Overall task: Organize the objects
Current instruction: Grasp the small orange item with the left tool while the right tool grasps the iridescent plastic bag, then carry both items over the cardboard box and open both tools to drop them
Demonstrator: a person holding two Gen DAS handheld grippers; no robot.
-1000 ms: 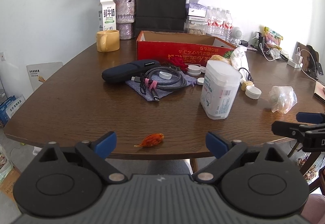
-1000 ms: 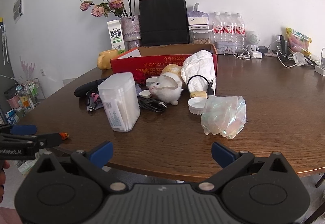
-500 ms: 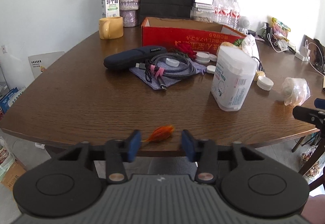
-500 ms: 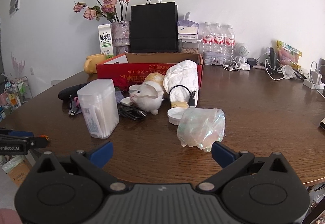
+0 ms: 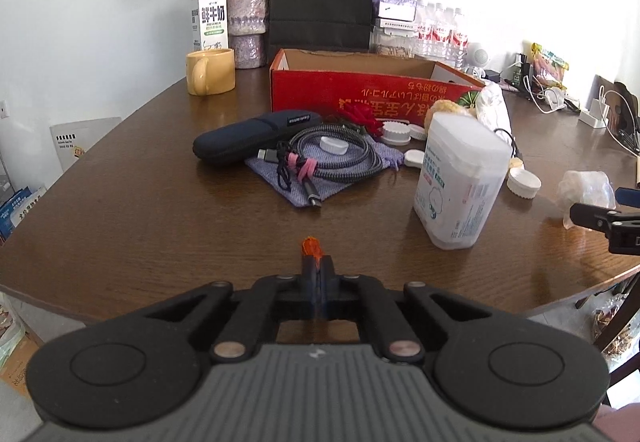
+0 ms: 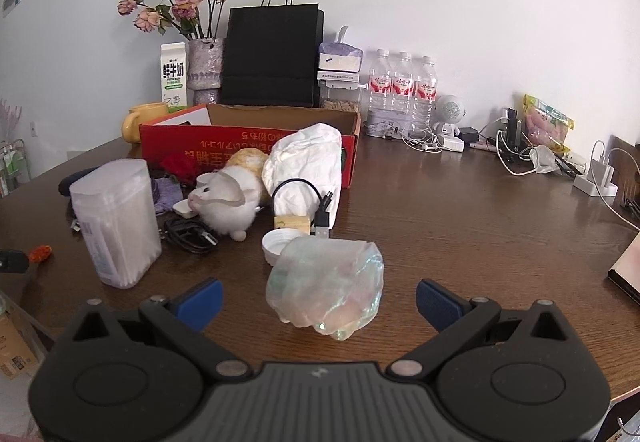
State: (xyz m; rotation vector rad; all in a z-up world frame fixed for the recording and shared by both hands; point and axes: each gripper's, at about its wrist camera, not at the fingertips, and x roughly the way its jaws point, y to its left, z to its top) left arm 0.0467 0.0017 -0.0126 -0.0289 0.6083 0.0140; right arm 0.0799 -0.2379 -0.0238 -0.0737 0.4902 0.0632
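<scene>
While left gripper (image 5: 318, 266) pinches orange scrap (image 5: 311, 246) | right gripper (image 6: 319, 298) agape

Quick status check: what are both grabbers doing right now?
Left gripper just closed on orange scrap. Right gripper open, crumpled plastic bag ahead. Nothing blocking.

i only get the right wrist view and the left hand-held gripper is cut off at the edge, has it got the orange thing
Observer: yes. The left hand-held gripper has just been closing, and its jaws are now shut on the orange scrap.
Operator: ok, what's behind the swab tub, it blocks me
Observer: a coiled braided cable lying on a purple pouch, with a white puck inside the coil.
</scene>
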